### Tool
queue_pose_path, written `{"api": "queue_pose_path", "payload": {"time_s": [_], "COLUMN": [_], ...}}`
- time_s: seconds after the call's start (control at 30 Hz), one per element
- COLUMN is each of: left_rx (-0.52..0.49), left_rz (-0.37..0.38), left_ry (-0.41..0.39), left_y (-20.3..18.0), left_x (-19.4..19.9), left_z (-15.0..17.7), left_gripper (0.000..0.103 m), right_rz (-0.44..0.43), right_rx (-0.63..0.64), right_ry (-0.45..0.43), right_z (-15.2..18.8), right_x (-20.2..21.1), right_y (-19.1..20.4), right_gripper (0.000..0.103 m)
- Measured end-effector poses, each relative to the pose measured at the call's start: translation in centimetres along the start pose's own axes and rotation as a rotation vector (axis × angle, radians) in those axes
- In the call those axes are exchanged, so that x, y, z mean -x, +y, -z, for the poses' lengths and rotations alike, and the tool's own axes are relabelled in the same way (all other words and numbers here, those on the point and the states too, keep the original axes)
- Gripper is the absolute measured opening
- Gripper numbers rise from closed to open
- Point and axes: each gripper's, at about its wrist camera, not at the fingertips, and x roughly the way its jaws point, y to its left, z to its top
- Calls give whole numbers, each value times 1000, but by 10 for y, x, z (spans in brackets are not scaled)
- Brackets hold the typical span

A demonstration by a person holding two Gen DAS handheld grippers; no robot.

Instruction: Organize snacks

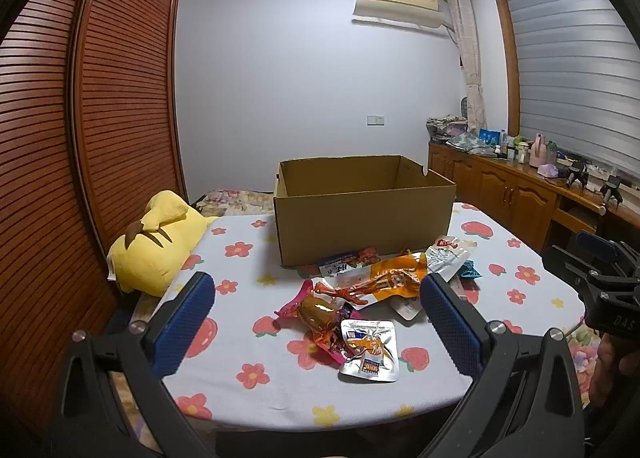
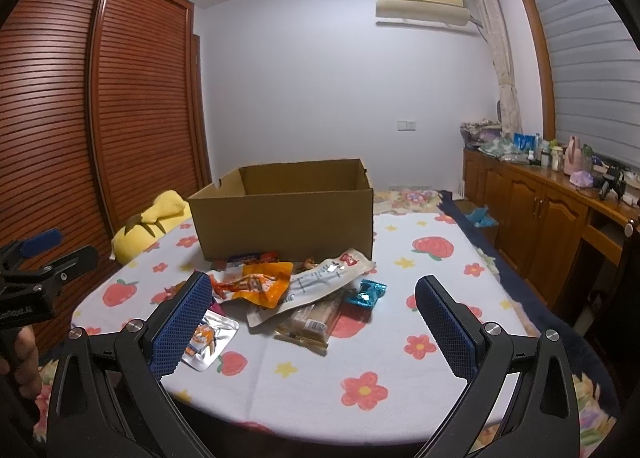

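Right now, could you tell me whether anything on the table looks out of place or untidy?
The snack packets lie in a loose, overlapping heap in front of the cardboard box, none visibly inside it. Nothing looks spilled or torn.

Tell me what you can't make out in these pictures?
- Floor of the cardboard box: hidden by its front wall, both views.
- Print on the snack packets: too small.
- Crackers: partly under the long white packet, right view.
- Silver packet: partly behind the right gripper's finger.
- Bottles on the sideboard: too small.
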Motion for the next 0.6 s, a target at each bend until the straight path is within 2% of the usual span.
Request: {"api": "queue_pose_path", "payload": {"time_s": [0.6], "left_rx": [1], "left_rz": [3], "left_ry": [3], "left_y": [-2], "left_x": [3], "left_z": [-3], "left_gripper": [103], "right_rz": [-1], "right_rx": [-4], "right_ry": [-2], "right_z": [-1], "right_x": [1], "right_y": [0], "right_gripper": [103]}}
